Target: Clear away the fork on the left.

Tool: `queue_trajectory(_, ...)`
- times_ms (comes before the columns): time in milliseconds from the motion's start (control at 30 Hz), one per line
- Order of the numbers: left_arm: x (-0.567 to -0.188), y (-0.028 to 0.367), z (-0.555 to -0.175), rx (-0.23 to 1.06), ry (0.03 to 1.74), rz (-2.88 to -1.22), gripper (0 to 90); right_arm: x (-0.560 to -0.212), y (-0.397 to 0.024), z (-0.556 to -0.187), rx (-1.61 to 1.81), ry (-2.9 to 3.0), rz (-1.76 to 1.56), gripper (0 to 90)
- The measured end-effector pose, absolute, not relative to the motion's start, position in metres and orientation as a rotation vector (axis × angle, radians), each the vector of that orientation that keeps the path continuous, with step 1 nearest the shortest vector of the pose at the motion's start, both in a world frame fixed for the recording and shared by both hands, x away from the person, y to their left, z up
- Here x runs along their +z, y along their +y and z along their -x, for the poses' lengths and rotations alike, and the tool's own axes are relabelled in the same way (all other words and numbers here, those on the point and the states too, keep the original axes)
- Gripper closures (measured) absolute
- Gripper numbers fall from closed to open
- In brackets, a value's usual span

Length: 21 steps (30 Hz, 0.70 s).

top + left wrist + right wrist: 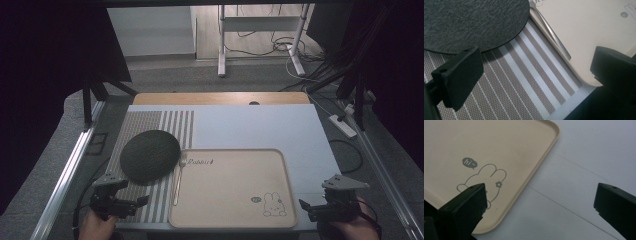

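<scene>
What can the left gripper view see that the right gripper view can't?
The left gripper view takes in the dark round mat, the striped placemat and a spoon handle lying along the tray's edge. The right gripper view takes in the rabbit drawing with its "hi" bubble, and the bare pale table beside the tray. Both share the beige tray, and each looks past its own wide-open black jaws.

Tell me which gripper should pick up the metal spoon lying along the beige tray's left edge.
Left. The left gripper hovers open over the striped placemat right beside the spoon; the right gripper sits past the tray's far side.
</scene>
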<state>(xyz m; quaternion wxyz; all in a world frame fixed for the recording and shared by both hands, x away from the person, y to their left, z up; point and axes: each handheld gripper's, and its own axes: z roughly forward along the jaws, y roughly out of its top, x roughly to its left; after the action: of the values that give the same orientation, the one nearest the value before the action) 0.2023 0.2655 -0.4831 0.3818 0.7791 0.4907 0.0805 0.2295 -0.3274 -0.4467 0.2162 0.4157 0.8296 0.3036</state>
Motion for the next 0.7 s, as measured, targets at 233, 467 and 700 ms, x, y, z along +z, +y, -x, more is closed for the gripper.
queue_trajectory(233,-0.481,0.268,-0.195,0.235,1.265,-1.980,0.0,-0.447,-0.328,-0.230,0.845,2.297,-1.156,0.0)
queue_trajectory(467,-0.478,0.270,-0.185,0.275,1.279,-1.975,0.0,-0.446,-0.328,-0.230,0.841,2.294,-1.162,0.0)
queue_trajectory(700,-0.476,0.271,-0.174,0.309,1.281,-1.972,0.0,-0.446,-0.328,-0.230,0.833,2.289,-1.186,0.0)
